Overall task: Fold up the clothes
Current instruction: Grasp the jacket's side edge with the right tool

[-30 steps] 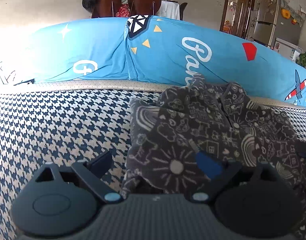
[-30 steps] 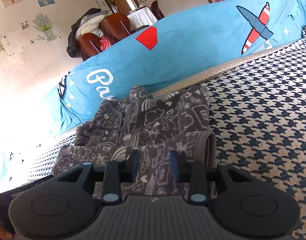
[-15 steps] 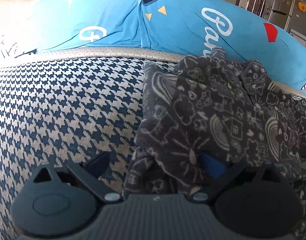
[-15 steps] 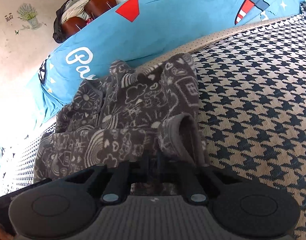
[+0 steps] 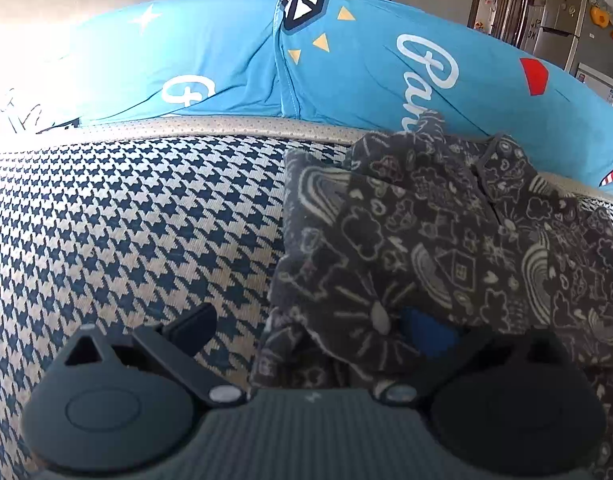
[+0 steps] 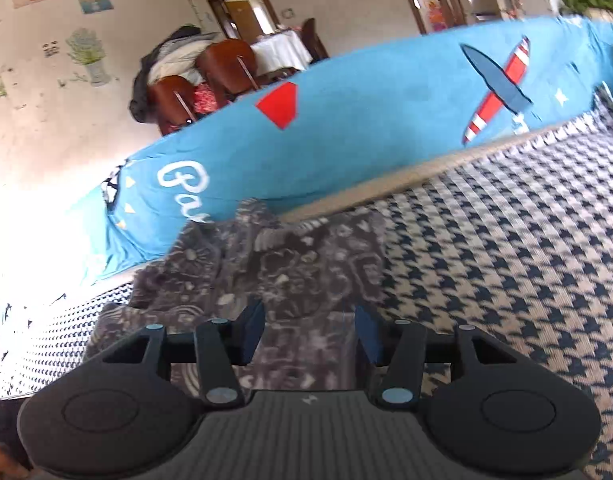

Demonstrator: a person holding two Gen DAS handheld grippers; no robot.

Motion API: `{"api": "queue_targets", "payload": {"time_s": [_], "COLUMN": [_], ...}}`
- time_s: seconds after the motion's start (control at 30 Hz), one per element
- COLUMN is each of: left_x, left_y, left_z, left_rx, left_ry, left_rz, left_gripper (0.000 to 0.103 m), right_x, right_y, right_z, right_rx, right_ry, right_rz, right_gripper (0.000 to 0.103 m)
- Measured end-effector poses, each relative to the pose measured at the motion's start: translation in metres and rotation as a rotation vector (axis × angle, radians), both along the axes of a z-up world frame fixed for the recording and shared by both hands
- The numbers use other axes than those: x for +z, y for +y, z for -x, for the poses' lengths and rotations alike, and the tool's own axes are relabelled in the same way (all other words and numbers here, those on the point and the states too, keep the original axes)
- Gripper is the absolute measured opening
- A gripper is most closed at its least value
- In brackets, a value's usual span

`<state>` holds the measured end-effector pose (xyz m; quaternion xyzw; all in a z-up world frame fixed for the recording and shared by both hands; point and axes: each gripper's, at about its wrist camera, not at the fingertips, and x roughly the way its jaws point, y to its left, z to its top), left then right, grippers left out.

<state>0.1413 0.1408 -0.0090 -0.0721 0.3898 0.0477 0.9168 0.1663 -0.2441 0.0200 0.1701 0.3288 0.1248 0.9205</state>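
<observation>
Holding both tools low over the sofa seat (image 5: 126, 220), you have the left gripper (image 5: 318, 332) with its fingers spread wide: one finger (image 5: 190, 326) rests on bare houndstooth, and the other lies partly under a fold of the dark printed garment (image 5: 446, 240). Your right gripper (image 6: 308, 330) hovers with its fingers parted and nothing between them, the garment (image 6: 290, 264) directly ahead of and below the tips. Beyond both sets of fingers the cloth lies bunched, several layers overlapping, its far edge against the blue cushion (image 5: 226, 60). The step in hand appears to be a mid-fold regrasp. Judged from this, your next move calls for closing on a clean single edge, not a bunched wad.
</observation>
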Motion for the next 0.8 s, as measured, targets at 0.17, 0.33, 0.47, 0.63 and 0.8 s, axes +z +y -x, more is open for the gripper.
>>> {"api": "queue_targets", "payload": {"time_s": [0.17,0.33,0.47,0.63,0.8], "left_x": [0.007,0.005,0.005,0.005,0.004], "left_y": [0.002,0.002,0.004,0.006,0.005], "left_z": [0.003,0.003,0.003,0.004,0.004], "left_rx": [0.008,0.008,0.010,0.008,0.007], "left_ry": [-0.023,-0.009,-0.003,0.000,0.010], "left_rz": [0.021,0.014,0.022,0.025,0.028], "left_gripper": [0.103,0.103,0.103,0.103,0.103], "right_x": [-0.015,-0.030,-0.038,-0.043,-0.046], "right_y": [-0.010,-0.019,-0.015,-0.011,-0.005], "right_z": [-0.005,-0.011,-0.016,-0.020,-0.023], "right_rx": [-0.035,-0.067,-0.066,-0.057,-0.033], "right_ry": [0.064,0.125,0.128,0.094,0.072], "right_rz": [-0.028,-0.058,-0.055,-0.039,-0.014], "right_gripper": [0.055,0.055,0.055,0.054,0.043]}}
